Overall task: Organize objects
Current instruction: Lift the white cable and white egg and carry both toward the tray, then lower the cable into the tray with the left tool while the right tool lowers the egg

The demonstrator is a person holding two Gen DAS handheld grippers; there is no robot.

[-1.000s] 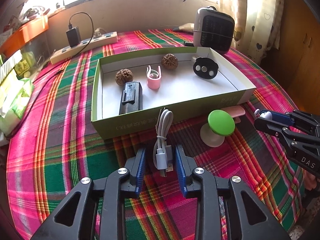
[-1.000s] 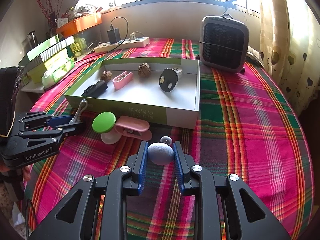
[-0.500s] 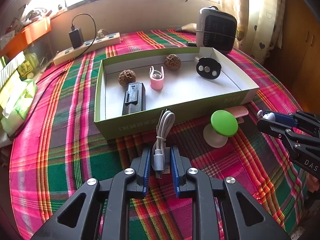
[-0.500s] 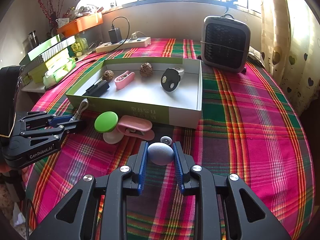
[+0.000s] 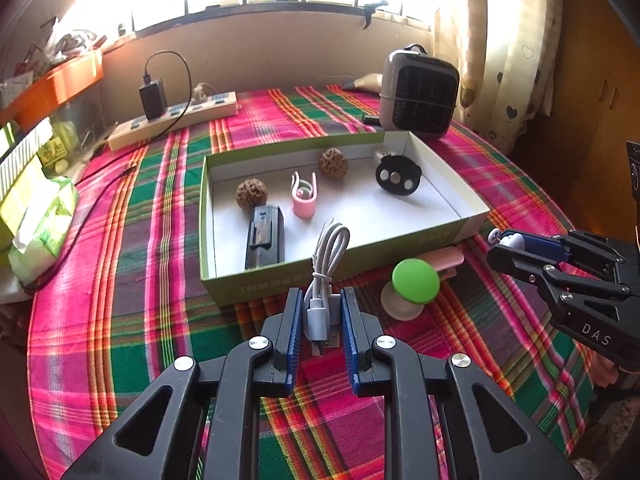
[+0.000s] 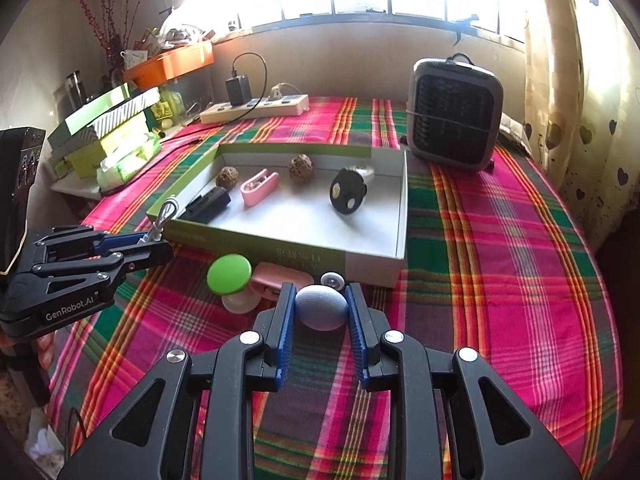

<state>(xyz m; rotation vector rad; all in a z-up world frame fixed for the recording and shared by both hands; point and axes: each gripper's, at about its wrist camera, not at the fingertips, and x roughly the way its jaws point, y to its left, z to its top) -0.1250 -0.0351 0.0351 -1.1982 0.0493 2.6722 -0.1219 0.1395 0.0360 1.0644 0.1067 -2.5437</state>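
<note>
Left hand-held gripper (image 5: pixel 320 322) clamping coiled white cable (image 5: pixel 326 264), right hand-held gripper (image 6: pixel 320 310) gripping pale blue egg-shaped object (image 6: pixel 321 306), green box (image 6: pixel 320 254) beyond

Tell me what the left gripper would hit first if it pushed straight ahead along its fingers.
Probably the green front wall of the open box, just beyond the left gripper, which is shut on the white USB cable. Depth is uncertain through the fisheye.

The pink clip (image 5: pixel 446 261) lies largely hidden behind the green-topped knob (image 5: pixel 415 281); lettering on the box (image 5: pixel 440 236) front wall is illegible.
</note>
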